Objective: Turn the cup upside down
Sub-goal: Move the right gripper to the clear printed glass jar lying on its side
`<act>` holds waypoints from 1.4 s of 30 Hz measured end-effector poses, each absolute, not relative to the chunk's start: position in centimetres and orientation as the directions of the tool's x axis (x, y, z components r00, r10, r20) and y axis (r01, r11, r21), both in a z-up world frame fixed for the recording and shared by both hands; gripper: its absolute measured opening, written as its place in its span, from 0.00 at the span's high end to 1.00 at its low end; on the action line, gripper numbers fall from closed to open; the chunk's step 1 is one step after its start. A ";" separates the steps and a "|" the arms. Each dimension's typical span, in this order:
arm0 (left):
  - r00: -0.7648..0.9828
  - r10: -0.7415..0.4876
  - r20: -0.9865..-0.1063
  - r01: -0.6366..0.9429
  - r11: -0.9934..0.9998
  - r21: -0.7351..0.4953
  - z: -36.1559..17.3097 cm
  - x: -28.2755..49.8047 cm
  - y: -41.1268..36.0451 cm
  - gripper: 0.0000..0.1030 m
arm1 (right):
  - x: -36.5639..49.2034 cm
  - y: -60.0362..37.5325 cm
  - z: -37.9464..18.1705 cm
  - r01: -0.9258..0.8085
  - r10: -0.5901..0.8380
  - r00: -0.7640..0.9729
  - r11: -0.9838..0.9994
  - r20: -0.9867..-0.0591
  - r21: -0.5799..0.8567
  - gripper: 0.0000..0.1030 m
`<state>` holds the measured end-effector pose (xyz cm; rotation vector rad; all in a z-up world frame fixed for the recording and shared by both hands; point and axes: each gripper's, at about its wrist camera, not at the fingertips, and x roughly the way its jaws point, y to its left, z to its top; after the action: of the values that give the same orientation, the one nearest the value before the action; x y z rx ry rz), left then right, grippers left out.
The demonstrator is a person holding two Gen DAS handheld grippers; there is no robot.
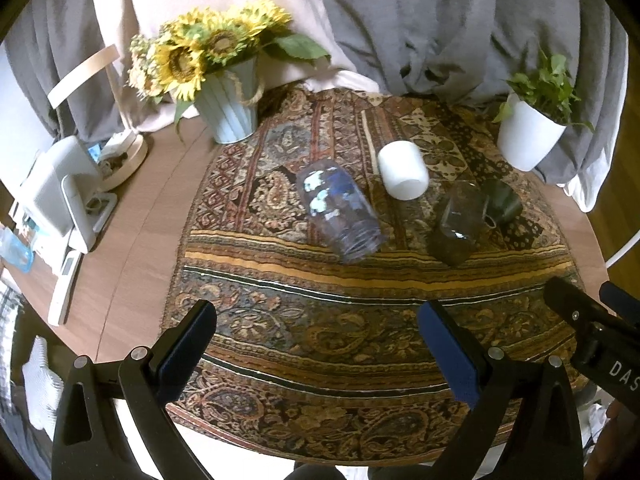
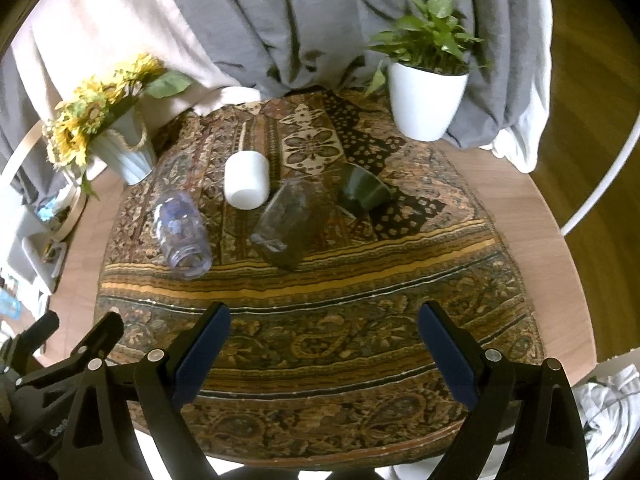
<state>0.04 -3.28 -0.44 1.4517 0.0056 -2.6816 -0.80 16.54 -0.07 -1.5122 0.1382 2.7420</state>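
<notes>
Dim warm indoor light, soft shadows, strong fisheye bending, dark vignetted corners

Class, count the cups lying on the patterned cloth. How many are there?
4: a bluish clear cup on the left, a white cup behind it, a smoky clear cup in the middle, a dark green cup on the right.

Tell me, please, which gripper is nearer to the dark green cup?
Right. The right gripper faces the dark green cup slightly right of centre; from the left gripper, it lies farther right.

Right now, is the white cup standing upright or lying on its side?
Lying on its side: the white cup rests lengthwise on the patterned cloth, one round end facing the cameras.
</notes>
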 end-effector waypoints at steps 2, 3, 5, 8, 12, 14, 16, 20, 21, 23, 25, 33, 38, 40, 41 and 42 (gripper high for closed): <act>-0.539 -0.087 -0.838 0.095 -0.995 0.043 -0.5 0.0 -4.1 0.00 | -1.1 15.6 -0.2 -0.026 -0.049 -0.530 -0.997 -0.846 0.074 0.08; -0.537 -0.094 -0.838 0.101 -0.994 0.046 -0.6 0.0 -4.4 0.00 | -1.2 15.2 -0.3 -0.015 -0.055 -0.529 -0.997 -0.847 0.075 0.08; -0.533 -0.108 -0.839 0.122 -0.991 0.050 -0.7 0.0 -5.3 0.00 | -1.6 14.2 -0.4 0.008 -0.067 -0.525 -0.997 -0.848 0.073 0.08; -0.529 -0.125 -0.839 0.151 -0.987 0.052 -0.8 -0.2 -6.7 0.00 | -2.4 12.7 -0.5 0.047 -0.089 -0.522 -0.996 -0.848 0.075 0.08; -0.515 -0.154 -0.843 0.194 -0.979 0.060 -1.2 -0.9 -8.6 0.00 | -3.9 10.2 -0.6 0.100 -0.112 -0.520 -0.993 -0.847 0.070 0.08; -0.508 -0.160 -0.846 0.211 -0.976 0.058 -1.4 -1.4 -9.6 0.00 | -4.9 9.0 -0.7 0.130 -0.134 -0.512 -0.988 -0.849 0.078 0.08; -0.500 -0.166 -0.850 0.231 -0.971 0.054 -1.6 -2.0 -10.6 0.00 | -6.1 8.1 -1.0 0.157 -0.156 -0.494 -0.984 -0.855 0.089 0.08; -0.479 -0.183 -0.858 0.274 -0.960 0.051 -2.4 -3.1 -12.5 0.00 | -8.4 5.7 -1.8 0.209 -0.185 -0.467 -0.973 -0.864 0.095 0.08; -0.473 -0.186 -0.861 0.281 -0.958 0.053 -2.6 -3.4 -12.8 0.00 | -9.0 5.1 -2.0 0.223 -0.191 -0.459 -0.970 -0.867 0.096 0.08; -0.460 -0.191 -0.867 0.298 -0.953 0.052 -3.1 -4.0 -13.6 0.00 | -10.0 4.0 -2.7 0.242 -0.198 -0.439 -0.965 -0.876 0.097 0.08; -0.445 -0.201 -0.873 0.315 -0.947 0.058 -3.7 -4.5 -14.3 0.00 | -11.0 3.1 -3.4 0.255 -0.197 -0.426 -0.963 -0.883 0.091 0.08; -0.386 -0.203 -0.900 0.337 -0.939 0.068 -6.7 -7.0 -15.7 0.00 | -14.8 0.5 -6.4 0.288 -0.190 -0.378 -0.954 -0.906 0.080 0.08; -0.355 -0.191 -0.915 0.335 -0.940 0.066 -8.5 -8.3 -16.2 0.00 | -17.0 -0.7 -7.8 0.319 -0.173 -0.367 -0.946 -0.914 0.051 0.09; -0.349 -0.193 -0.917 0.337 -0.939 0.069 -9.0 -8.8 -16.3 0.00 | -17.7 -1.3 -8.3 0.333 -0.162 -0.371 -0.942 -0.914 0.032 0.09; -0.347 -0.191 -0.918 0.337 -0.939 0.068 -9.2 -9.0 -16.4 0.00 | -18.0 -1.6 -8.5 0.339 -0.157 -0.368 -0.941 -0.917 0.025 0.09; -0.344 -0.189 -0.920 0.338 -0.939 0.067 -9.4 -9.2 -16.5 0.00 | -18.3 -1.8 -8.8 0.343 -0.154 -0.364 -0.939 -0.918 0.022 0.09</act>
<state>-9.16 -16.52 -9.43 1.5689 0.1931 -2.3322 -18.34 -1.79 -8.79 -1.8933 -0.3025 2.8629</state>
